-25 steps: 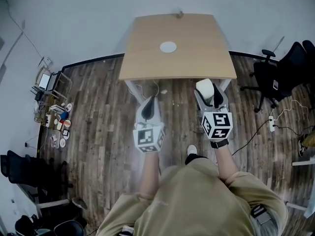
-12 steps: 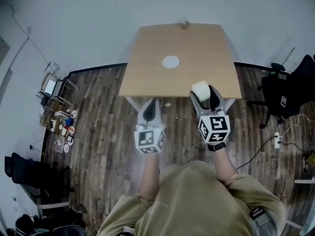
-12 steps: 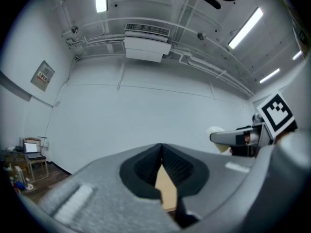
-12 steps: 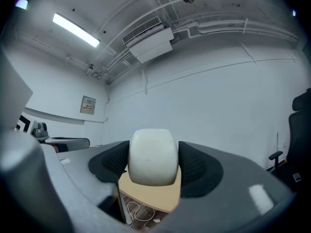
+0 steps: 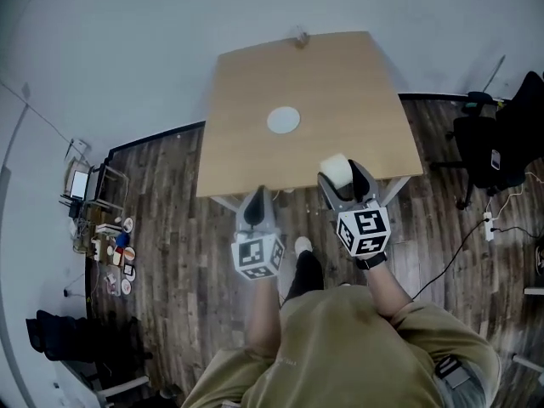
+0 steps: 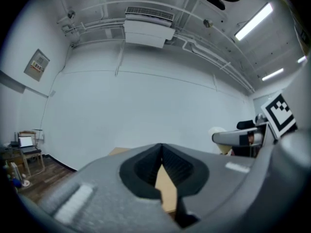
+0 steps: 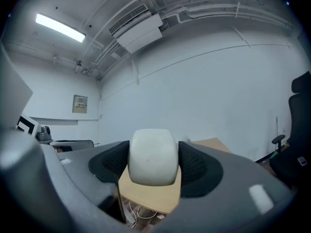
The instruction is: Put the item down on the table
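Observation:
My right gripper [image 5: 338,173] is shut on a white rounded cup-like item [image 5: 335,168], held above the near right edge of the light wooden table [image 5: 255,155]. In the right gripper view the white item [image 7: 152,156] fills the gap between the two dark pads, with the table [image 7: 146,196] below it. My left gripper [image 5: 256,204] hangs at the table's near edge, its jaws shut with nothing between them; the left gripper [image 6: 162,155] shows the pads meeting at their tips. A small white disc [image 5: 283,120] lies in the middle of the table.
A small object [image 5: 299,37] stands at the table's far edge. A black office chair [image 5: 497,147] is at the right, and a cable with a power strip [image 5: 488,224] lies on the wooden floor. Clutter and a small rack [image 5: 93,215] sit by the left wall.
The person has stepped toward the table, and both grippers have come forward to its near edge. The right gripper still holds the white item.

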`<act>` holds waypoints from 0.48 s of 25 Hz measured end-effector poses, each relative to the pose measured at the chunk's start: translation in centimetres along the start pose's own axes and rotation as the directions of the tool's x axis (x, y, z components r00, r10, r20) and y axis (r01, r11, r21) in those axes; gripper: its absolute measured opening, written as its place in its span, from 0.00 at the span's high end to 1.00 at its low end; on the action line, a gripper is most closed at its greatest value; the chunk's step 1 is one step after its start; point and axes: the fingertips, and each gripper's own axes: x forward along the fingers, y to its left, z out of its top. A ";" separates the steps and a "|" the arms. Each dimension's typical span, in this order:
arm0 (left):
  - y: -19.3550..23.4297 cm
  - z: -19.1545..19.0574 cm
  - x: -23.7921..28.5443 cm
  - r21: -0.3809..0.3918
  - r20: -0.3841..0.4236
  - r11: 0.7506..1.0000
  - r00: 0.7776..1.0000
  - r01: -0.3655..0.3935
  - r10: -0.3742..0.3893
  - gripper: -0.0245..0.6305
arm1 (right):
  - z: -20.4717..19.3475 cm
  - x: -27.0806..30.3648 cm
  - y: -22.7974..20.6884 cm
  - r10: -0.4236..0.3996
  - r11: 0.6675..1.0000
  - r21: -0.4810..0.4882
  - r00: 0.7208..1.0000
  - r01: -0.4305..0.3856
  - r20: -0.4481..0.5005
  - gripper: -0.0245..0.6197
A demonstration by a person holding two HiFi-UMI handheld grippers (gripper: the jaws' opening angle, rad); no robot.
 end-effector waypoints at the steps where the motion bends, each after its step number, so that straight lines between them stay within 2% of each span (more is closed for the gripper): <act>1: 0.5 -0.4 1.7 -0.007 -0.003 1.000 1.000 0.011 -0.011 0.96 | -0.1 1.4 -0.8 -0.012 1.000 0.000 1.000 0.012 -0.003 0.47; 4: 2.3 -1.0 6.5 -0.015 -0.014 0.998 0.998 0.061 -0.061 0.96 | 0.0 5.9 -2.3 -0.045 0.999 0.005 0.999 0.045 -0.009 0.47; 7: 6.1 -0.9 11.2 -0.034 -0.037 0.994 0.994 0.106 -0.108 0.96 | 1.4 10.7 -1.3 -0.058 0.998 -0.017 0.998 0.058 0.000 0.47; 12: 10.7 0.1 17.2 -0.068 -0.010 0.982 0.985 0.174 -0.175 0.96 | 2.8 17.8 -0.7 -0.106 0.993 -0.048 0.994 0.106 0.007 0.47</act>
